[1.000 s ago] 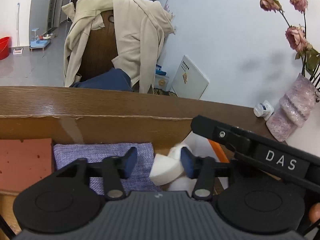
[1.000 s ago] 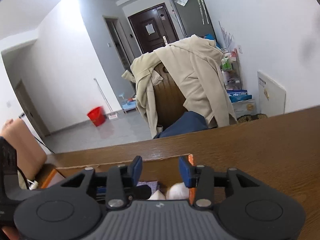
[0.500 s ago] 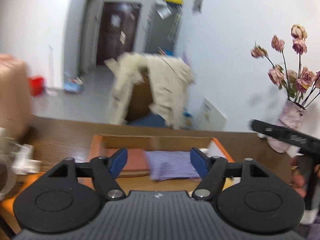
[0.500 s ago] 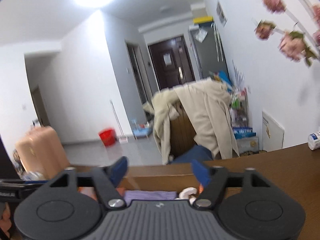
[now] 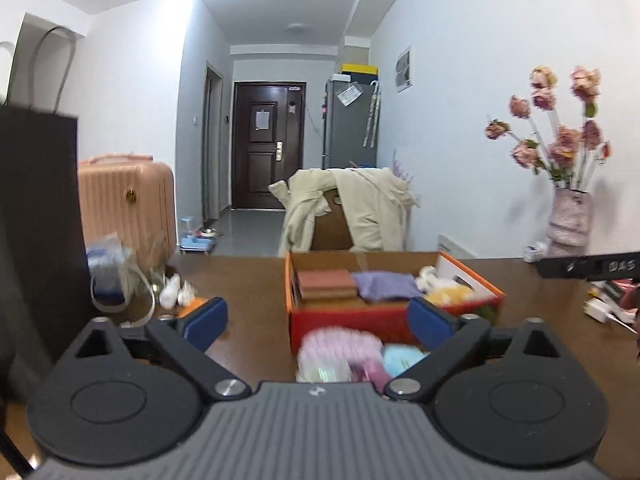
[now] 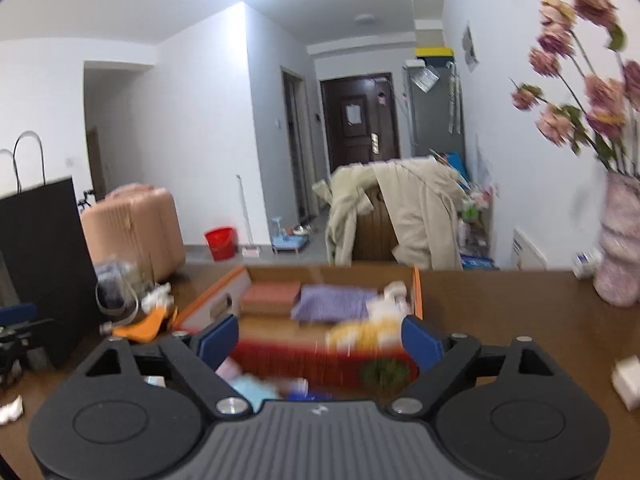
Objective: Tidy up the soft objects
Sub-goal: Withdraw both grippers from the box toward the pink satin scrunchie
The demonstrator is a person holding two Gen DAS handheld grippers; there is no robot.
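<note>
You're between picks. The table [image 5: 256, 280] carries the box [image 5: 384, 314], already holding a brick-red pad [image 5: 326, 283], a purple cloth [image 5: 386, 286], white puffs [image 5: 426, 272] and a yellow fluffy piece [image 5: 452, 292]. A blurred pink bundle [image 5: 340, 352] and a light-blue piece [image 5: 402, 354] lie just in front of the box, outside it. Your left gripper [image 5: 318, 320] and right gripper [image 6: 320, 338] both hang wide and empty. I'd judge the next move is dropping onto the pink bundle, closing gently, then lifting over the box wall.

Only the right view shows the red bucket [image 6: 219, 242], an orange scrap [image 6: 150, 326] and a white block [image 6: 628, 380]; only the left shows your other tool's tip [image 5: 588, 266].
</note>
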